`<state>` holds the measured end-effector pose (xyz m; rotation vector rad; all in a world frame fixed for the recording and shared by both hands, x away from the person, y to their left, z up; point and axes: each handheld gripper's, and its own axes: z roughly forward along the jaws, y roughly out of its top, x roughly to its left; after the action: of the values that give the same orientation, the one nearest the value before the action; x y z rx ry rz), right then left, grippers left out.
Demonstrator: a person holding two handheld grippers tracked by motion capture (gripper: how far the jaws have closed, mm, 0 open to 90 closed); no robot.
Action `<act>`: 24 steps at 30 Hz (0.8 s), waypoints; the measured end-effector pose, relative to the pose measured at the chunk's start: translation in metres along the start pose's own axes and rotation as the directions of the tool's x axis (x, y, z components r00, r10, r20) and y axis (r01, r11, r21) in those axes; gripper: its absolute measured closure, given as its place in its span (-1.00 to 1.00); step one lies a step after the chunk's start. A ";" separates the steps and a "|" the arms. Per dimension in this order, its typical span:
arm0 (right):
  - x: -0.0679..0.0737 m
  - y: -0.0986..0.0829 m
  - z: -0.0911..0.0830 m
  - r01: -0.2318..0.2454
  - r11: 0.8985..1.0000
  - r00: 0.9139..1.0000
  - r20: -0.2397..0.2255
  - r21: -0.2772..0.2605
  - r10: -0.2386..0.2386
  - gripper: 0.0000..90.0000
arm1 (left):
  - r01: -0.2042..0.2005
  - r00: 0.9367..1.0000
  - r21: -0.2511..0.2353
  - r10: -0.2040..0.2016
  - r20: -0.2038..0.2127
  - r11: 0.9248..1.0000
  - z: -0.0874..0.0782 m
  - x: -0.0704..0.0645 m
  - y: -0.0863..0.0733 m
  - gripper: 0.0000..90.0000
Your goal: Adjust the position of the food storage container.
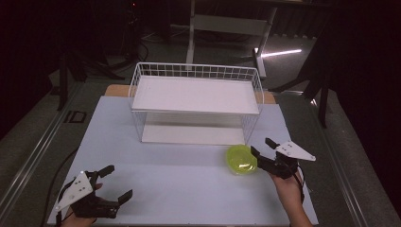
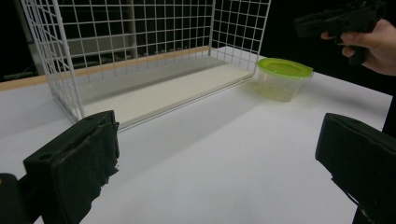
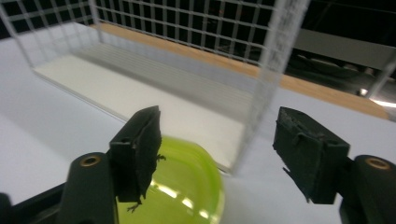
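Note:
A small clear container with a lime-green lid [image 1: 241, 159] stands on the white table [image 1: 179, 189], just in front of the wire rack's right front corner. My right gripper [image 1: 261, 146] is open at the container's right edge. In the right gripper view the lid [image 3: 187, 186] lies low, partly under one of the fingers [image 3: 140, 149], and the gripper [image 3: 224, 154] holds nothing. My left gripper [image 1: 118, 182] is open near the front left of the table. In its own view the gripper [image 2: 219, 158] is empty, with the container [image 2: 284, 77] far off to the right.
A white wire rack [image 1: 196, 101] with an upper shelf and a white base board stands at the table's centre back. Its wire wall [image 3: 275, 70] rises close ahead of my right gripper. The other hand and its gripper [image 2: 345, 21] hang above the container.

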<state>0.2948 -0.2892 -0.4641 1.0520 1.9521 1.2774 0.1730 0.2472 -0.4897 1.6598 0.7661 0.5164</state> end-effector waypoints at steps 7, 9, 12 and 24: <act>-0.013 -0.011 0.000 -0.027 0.999 0.999 0.041 0.028 0.026 0.14 | -0.017 1.000 -0.003 0.017 0.005 1.000 0.000 -0.002 0.000 -0.99; -0.017 -0.015 0.000 -0.034 0.999 0.999 0.040 0.042 0.033 0.23 | -0.016 1.000 0.002 0.016 0.002 1.000 0.000 -0.001 0.000 -0.99; -0.019 -0.024 0.003 -0.023 0.996 0.999 0.042 0.084 0.020 0.38 | -0.012 1.000 -0.001 0.012 -0.001 1.000 0.000 0.000 -0.001 -0.99; -0.013 -0.046 0.024 0.015 0.975 1.000 -0.024 0.224 -0.010 1.00 | -0.024 1.000 0.002 0.024 0.006 1.000 0.000 -0.001 0.000 -0.99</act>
<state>0.3070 -0.2991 -0.5154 1.1339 2.1554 1.0847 0.1722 0.2462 -0.4901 1.6733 0.7434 0.5279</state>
